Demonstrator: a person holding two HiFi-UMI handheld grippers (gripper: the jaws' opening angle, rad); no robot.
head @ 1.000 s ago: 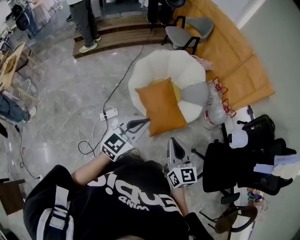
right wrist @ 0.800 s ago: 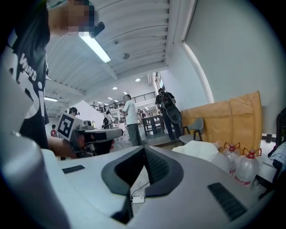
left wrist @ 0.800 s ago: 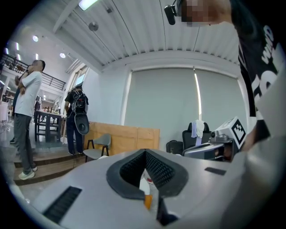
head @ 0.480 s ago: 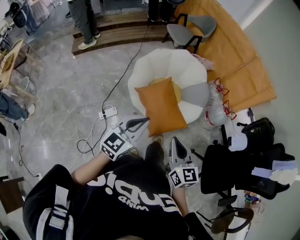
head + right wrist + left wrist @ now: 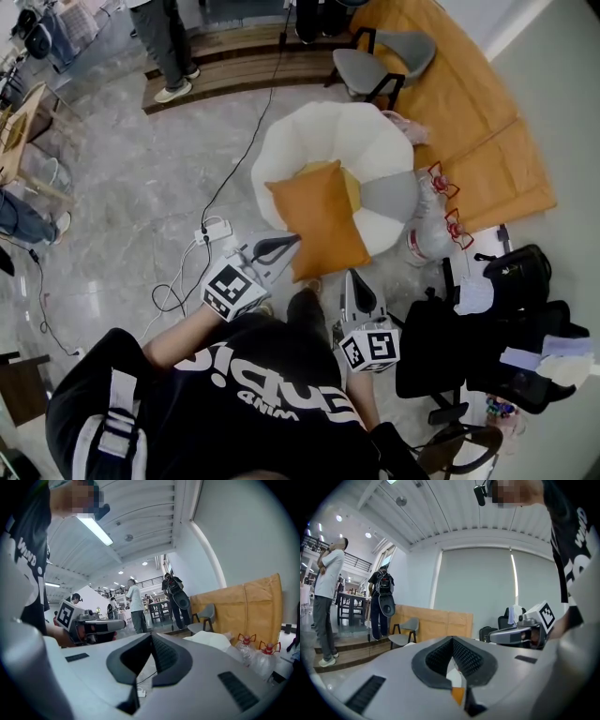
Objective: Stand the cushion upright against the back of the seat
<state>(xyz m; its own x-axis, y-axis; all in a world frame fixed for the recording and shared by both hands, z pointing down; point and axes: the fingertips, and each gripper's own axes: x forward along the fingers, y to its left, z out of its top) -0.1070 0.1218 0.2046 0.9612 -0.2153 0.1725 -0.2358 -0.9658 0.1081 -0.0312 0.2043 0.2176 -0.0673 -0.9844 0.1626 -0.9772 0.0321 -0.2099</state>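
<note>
This is a big open work hall, like an office or lab. On the shiny stone floor [image 5: 141,178], a grey chair [image 5: 375,58] stands at one o'clock, a black office chair [image 5: 441,347] at four, and a power strip [image 5: 214,229] with cables at nine. A person [image 5: 137,606] stands under a long ceiling light [image 5: 95,530].

Head view steeply down, gripper views near level forward, all sharing grey chair [image 5: 361,67] [image 5: 405,630] [image 5: 206,616]

The shiny grey floor [image 5: 131,169] fills most of the picture. A round white seat [image 5: 314,127] stands on it in the upper middle. An orange cushion [image 5: 319,220] lies on the seat, with its lower part hanging over the near edge. A grey cushion [image 5: 389,192] lies beside it on the right. A white plug strip [image 5: 214,231] lies on the floor left of the seat. Clear bottles [image 5: 427,211] stand at the seat's right.
</note>
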